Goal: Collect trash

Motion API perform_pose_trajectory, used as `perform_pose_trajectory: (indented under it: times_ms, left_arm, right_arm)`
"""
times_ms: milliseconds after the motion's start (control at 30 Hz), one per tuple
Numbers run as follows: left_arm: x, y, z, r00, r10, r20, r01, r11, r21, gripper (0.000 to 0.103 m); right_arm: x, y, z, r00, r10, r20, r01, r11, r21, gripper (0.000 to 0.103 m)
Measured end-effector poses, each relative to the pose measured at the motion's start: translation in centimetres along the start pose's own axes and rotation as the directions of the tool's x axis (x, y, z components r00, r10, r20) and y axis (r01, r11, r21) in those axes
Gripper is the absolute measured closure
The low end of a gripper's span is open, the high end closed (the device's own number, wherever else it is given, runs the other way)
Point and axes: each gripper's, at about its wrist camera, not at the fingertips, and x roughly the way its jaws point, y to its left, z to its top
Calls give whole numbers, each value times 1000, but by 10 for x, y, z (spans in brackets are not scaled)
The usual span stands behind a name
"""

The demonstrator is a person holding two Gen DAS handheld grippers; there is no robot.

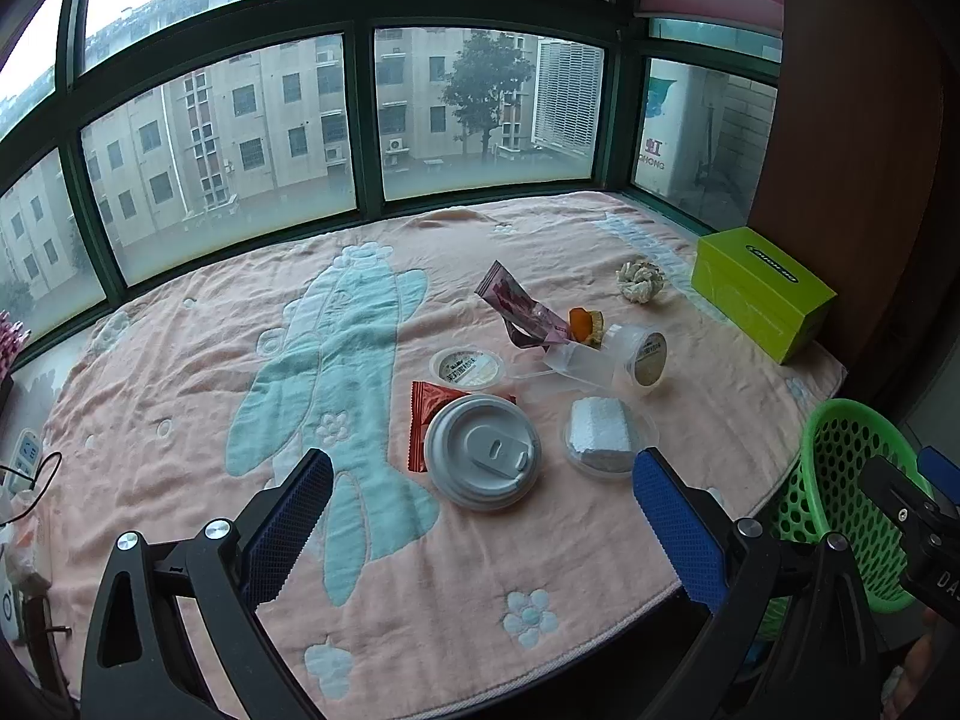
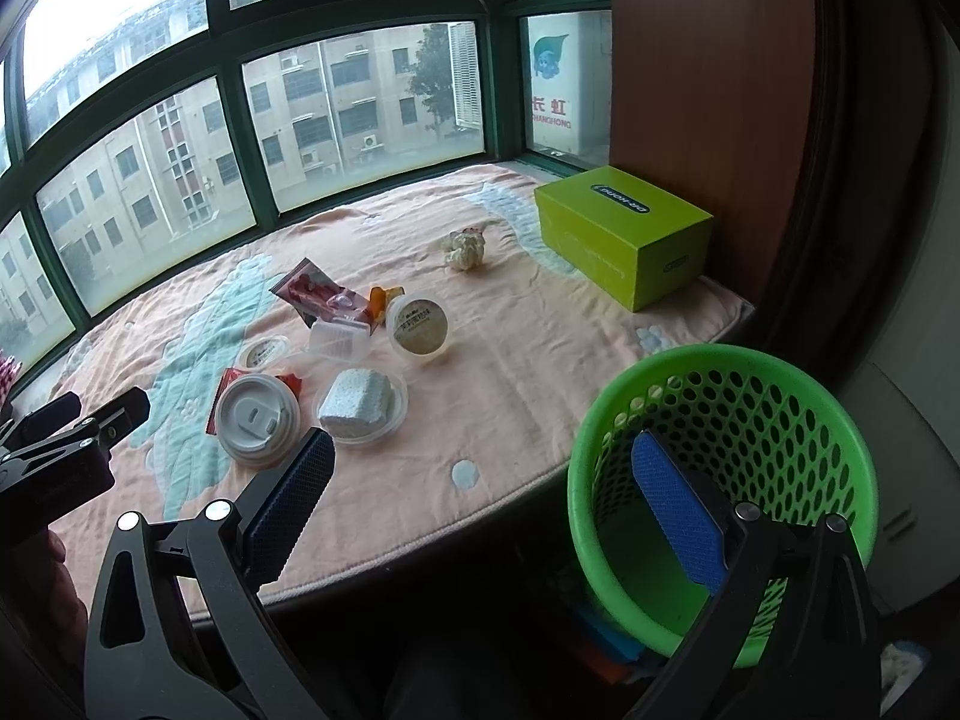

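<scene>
Both wrist views look forward over the pink blanket [image 1: 180, 360] toward the window; the right sits farther right; shared trash at 12 o'clock.

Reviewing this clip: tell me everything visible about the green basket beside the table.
The green basket is a round plastic bin with perforated walls and a solid smooth rim. It stands upright and open-topped off the table's near right edge, below the pink blanket. Its inside looks empty as far as shown. The right claw is open and straddles the rim: one blue finger sits inside the basket, the other outside. Whether the finger touches the wall cannot be told.
</scene>
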Motion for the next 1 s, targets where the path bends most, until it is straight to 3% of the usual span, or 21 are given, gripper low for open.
perform_pose_trajectory:
  times_ms: [567, 1000]
  left_arm:
    - [7, 1, 1, 1000, 2, -7, -2, 1000, -3, 6]
    - [30, 27, 18, 999, 36, -30, -37, 999, -36, 6]
  right_arm:
    - [14, 8, 1, 1000, 5, -17, -6, 1000, -14, 5]
    - [38, 21, 13, 999, 40, -37, -42, 998, -55, 5]
